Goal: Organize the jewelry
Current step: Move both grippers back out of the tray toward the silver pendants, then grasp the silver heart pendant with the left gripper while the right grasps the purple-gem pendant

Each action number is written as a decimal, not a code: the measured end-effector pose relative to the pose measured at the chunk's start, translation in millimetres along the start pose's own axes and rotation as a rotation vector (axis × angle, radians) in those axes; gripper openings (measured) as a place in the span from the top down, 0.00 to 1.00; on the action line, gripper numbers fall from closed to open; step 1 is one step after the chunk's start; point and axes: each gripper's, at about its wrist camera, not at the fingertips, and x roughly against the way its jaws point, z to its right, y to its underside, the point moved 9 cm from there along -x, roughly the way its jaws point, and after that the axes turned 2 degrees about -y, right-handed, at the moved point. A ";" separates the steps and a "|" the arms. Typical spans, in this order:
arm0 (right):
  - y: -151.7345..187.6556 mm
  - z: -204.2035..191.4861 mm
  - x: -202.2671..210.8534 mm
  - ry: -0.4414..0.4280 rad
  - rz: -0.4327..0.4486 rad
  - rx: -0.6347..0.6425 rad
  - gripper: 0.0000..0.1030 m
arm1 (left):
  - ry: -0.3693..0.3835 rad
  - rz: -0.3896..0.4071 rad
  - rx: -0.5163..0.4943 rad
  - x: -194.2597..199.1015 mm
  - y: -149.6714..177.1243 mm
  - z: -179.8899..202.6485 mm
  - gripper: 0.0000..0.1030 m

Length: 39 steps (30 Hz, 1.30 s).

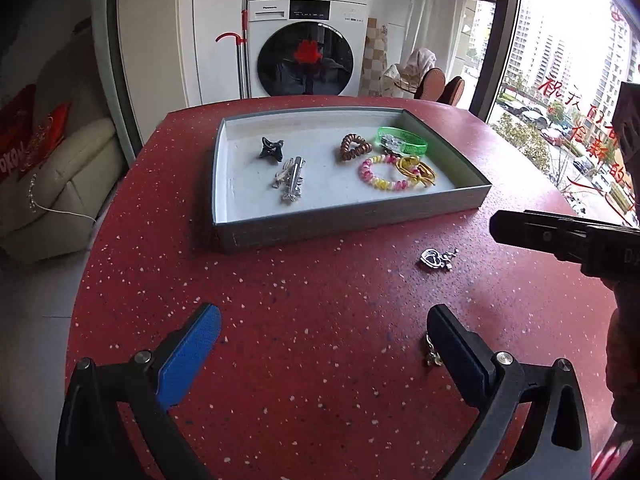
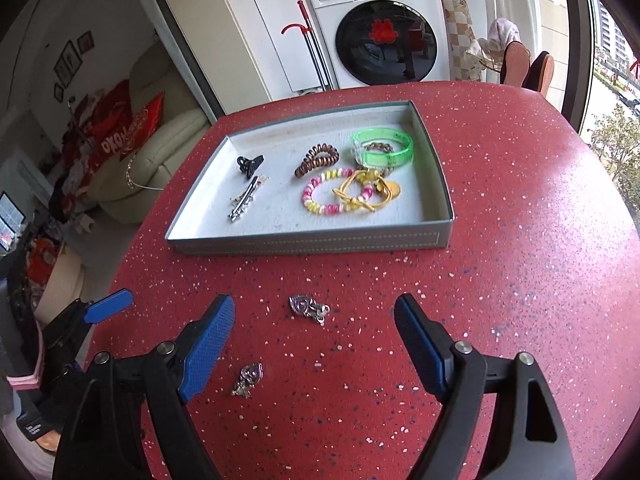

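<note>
The silver hair clip [image 2: 245, 201] lay in the left half of the grey tray [image 2: 308, 240], its long axis running lower left to upper right. Two silver charms, one [image 2: 308, 307] at frame centre and another [image 2: 249, 378] lower left, lay on the red table [image 2: 520, 240]. The right gripper [image 2: 316, 344] and left gripper [image 1: 324, 344] both stood spread, empty. The washing machine's [image 2: 376, 32] brand label was too small to read.

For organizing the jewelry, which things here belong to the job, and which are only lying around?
Belongs to the job:
- grey tray
- two silver charms on the table
- green bracelet, beaded bracelet, yellow cord bracelet
- spiral hair tie, black claw clip, silver hair clip

Just lying about:
- washing machine
- sofa
- mop
</note>
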 end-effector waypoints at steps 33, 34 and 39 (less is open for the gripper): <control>17.4 -7.1 -39.8 0.019 -0.109 0.220 0.29 | 0.060 -0.076 -0.048 -7.8 40.1 40.7 0.00; 16.5 -8.9 -43.0 0.012 -0.115 0.227 0.30 | 0.059 -0.082 -0.051 -9.3 40.7 41.7 0.00; 15.3 -15.3 -56.3 0.003 -0.145 0.262 0.43 | 0.060 -0.098 -0.056 -16.7 40.8 47.1 0.10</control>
